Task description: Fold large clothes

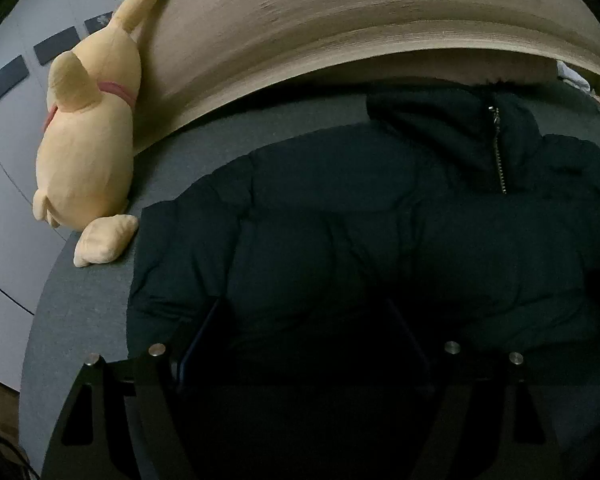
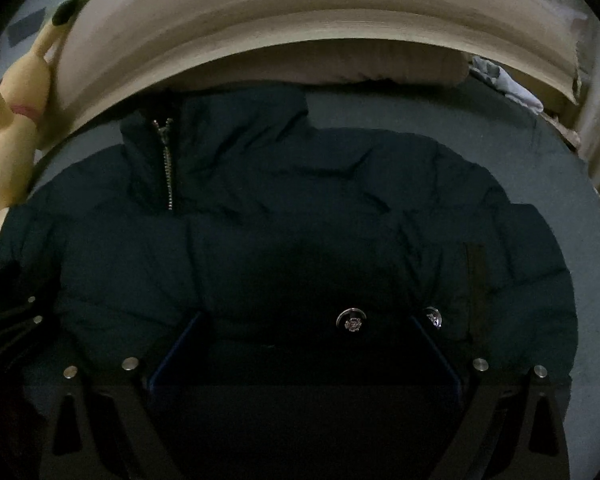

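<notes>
A dark teal puffer jacket lies spread on a grey bed, collar and silver zipper toward the headboard. It also shows in the right wrist view, with its zipper and two metal snap buttons. My left gripper is open, its fingers wide apart just over the jacket's near hem. My right gripper is open too, over the hem by the snaps. The left gripper's body shows at the left edge of the right wrist view.
A yellow plush toy leans against the wooden headboard at the bed's far left corner. A pinkish pillow lies behind the collar. Pale crumpled cloth sits at the far right. Grey wall panels stand to the left.
</notes>
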`<state>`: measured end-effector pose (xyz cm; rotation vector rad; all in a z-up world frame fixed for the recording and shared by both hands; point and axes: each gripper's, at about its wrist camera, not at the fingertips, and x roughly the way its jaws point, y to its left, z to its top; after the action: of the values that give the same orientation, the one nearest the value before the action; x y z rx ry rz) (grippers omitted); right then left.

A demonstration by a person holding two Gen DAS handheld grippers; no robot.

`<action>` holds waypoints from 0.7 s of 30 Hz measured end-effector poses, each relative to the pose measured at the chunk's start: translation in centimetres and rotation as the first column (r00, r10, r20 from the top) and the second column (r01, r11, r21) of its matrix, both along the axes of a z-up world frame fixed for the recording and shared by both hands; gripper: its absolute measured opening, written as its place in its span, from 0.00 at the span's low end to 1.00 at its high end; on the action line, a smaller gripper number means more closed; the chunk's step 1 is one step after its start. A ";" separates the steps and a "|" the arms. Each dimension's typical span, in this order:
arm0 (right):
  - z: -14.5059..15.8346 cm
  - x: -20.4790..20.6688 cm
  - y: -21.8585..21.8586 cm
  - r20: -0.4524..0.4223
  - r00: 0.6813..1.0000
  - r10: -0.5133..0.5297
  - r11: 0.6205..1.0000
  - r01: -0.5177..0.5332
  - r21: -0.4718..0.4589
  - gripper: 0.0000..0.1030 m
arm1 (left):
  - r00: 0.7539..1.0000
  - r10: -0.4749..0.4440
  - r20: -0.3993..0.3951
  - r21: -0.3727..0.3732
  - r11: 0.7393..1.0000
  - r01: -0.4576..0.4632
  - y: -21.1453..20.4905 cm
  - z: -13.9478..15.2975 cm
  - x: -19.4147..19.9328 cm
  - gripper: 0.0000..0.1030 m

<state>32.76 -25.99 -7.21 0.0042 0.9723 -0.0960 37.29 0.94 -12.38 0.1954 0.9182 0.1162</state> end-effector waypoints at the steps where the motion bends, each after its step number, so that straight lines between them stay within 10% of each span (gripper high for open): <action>1: 0.2 -0.4 -0.1 0.006 1.000 0.004 1.000 -0.004 0.007 0.97 | 1.000 -0.005 -0.001 -0.018 1.000 0.005 0.3 0.4 -0.2 0.80; 8: 5.8 -6.1 0.8 0.185 0.981 0.053 0.995 -0.067 0.070 0.98 | 0.986 0.012 0.167 -0.087 0.996 0.003 2.7 5.4 -5.5 0.80; 21: 0.2 -6.0 2.3 0.005 0.995 0.102 0.994 -0.102 0.047 1.00 | 0.999 0.007 0.049 -0.043 0.999 -0.005 1.5 0.3 -5.6 0.80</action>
<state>26.78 -23.74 -7.01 -0.0024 0.9703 0.0210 31.71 2.42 -12.03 0.1489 0.8721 0.1064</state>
